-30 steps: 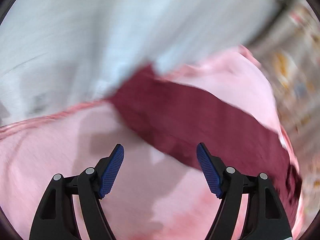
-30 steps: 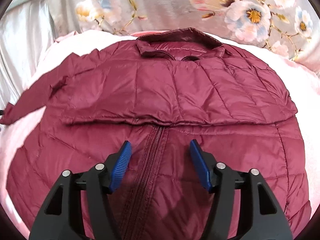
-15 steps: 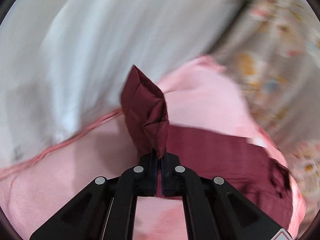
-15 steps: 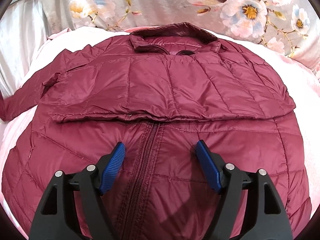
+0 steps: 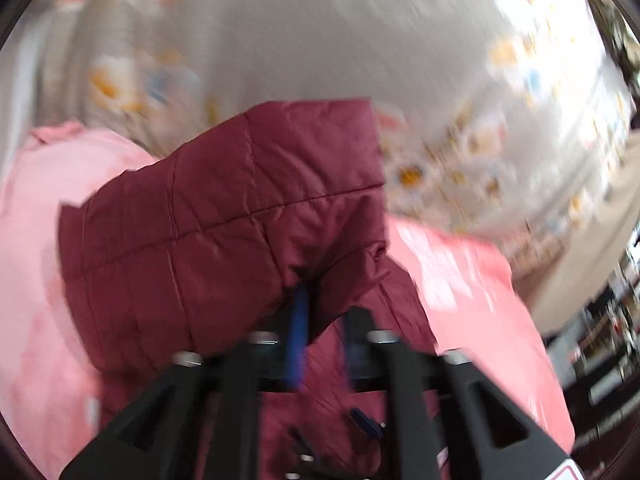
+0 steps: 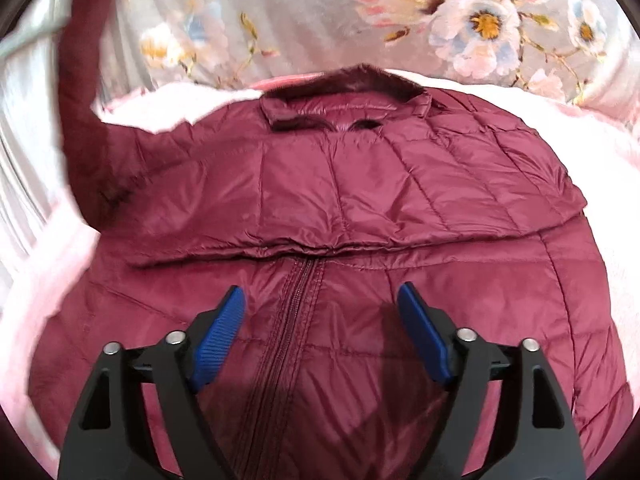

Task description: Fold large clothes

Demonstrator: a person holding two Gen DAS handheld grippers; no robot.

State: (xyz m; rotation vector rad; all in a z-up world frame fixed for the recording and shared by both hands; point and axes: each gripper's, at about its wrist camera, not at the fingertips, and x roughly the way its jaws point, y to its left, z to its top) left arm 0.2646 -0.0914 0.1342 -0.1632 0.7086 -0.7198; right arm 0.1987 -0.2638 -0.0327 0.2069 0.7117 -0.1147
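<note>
Jacket: my dark red quilted jacket (image 6: 360, 216) lies flat on the pink blanket (image 6: 560, 92), collar at 12 o'clock, zip running 12 to 6 down the middle.
Right sleeve: already folded across the chest, its edge lying 9 to 3.
Left sleeve: raised off the bed at 10 o'clock in the right view; in the left view the sleeve (image 5: 224, 216) drapes over my fingers, long axis running from 9 toward 2 o'clock.
Left gripper: the left gripper (image 5: 320, 344) has sleeve cloth between its blue pads, jaws opening; blur hides whether they still pinch, so I cannot tell.
Right gripper: the right gripper (image 6: 320, 336) hangs released and widening over the zip, nothing between the pads, tilted down toward 12.
Nearer hand: the left.
Next move, I judge: carry the sleeve toward 3 o'clock across the chest.
</note>
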